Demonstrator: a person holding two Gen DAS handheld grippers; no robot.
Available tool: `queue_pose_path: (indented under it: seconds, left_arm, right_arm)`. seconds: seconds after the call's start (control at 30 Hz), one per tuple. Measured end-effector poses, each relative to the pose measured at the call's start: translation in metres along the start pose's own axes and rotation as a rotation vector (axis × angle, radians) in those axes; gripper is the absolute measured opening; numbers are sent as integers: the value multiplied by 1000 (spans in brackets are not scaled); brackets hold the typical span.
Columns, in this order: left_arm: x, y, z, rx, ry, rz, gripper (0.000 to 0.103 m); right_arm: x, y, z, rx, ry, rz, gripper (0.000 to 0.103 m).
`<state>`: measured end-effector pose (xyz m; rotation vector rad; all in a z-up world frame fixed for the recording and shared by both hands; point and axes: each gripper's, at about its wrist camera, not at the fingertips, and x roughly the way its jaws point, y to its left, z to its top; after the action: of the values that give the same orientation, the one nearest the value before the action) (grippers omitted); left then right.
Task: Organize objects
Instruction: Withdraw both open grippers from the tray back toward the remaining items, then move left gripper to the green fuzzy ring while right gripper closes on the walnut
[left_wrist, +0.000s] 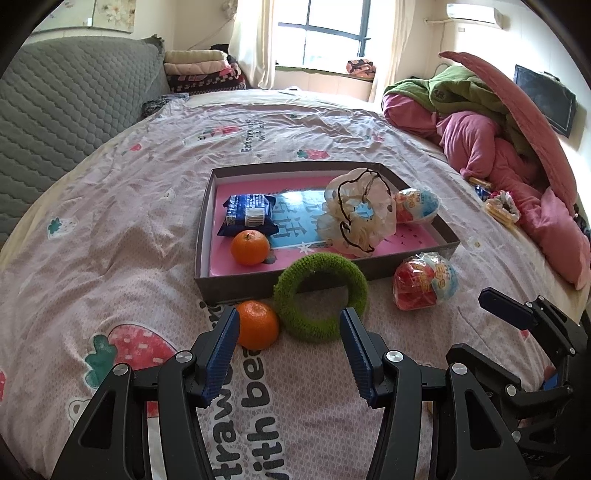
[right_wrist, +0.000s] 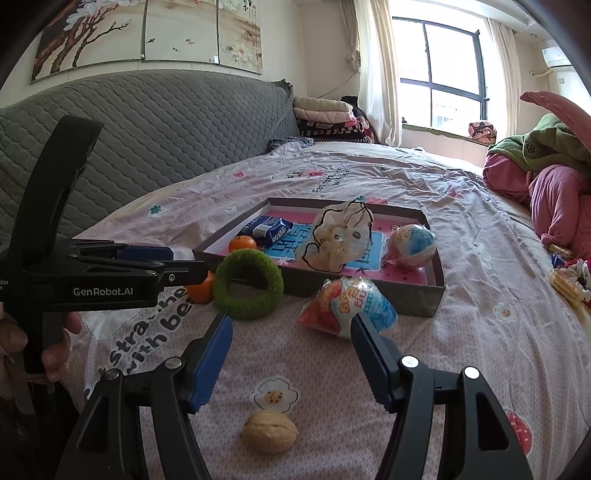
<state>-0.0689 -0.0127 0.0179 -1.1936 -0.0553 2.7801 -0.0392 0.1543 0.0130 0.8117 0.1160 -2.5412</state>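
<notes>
The green knitted ring (left_wrist: 320, 296) covers part of the shallow box's (left_wrist: 236, 286) near wall. In the right wrist view, the left gripper's body (right_wrist: 110, 275) hides most of the loose orange (right_wrist: 201, 288) and part of the box's near corner. The cream scrunchie (left_wrist: 356, 212) overlaps one wrapped snack (left_wrist: 417, 205) inside the box. Printing on the blue packet (left_wrist: 251, 214) is too small to read. Items near the pink bedding (left_wrist: 500, 208) are indistinct.

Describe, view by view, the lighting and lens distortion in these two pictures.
Left wrist view: the window is blown out white, the bed bulges like a dome, and the corners are black. Right wrist view: daylight glares through the window, the headboard curves, and the walnut is softly lit.
</notes>
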Motion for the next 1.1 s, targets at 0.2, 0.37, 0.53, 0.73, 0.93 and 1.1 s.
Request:
queue_pose_path:
  seconds: [0.2,0.37,0.53,0.73,0.93,1.1]
  left_arm:
    - [-3,0,-4,4,6,3,58]
    - [-4,-1,-7,7,10,8,58]
    - [-6,-1,-9,7,9,9,58]
    - [-7,-2,-11,11,12,15,58]
    - [-3,3,-11,3,7,27,58]
    - [15,7,-6,2,23,45,58]
  right_arm:
    - [-5,2,-5,-3,11,12,67]
    - [-6,3,-11,-5,34,11,67]
    - [-5,5,-22,0,80,8,67]
    - [-2,8,-32,-15,124,-9,67]
    - [5,10,-36,-35,148,-12,67]
    - [12,15,-41,-56,175,-11,62]
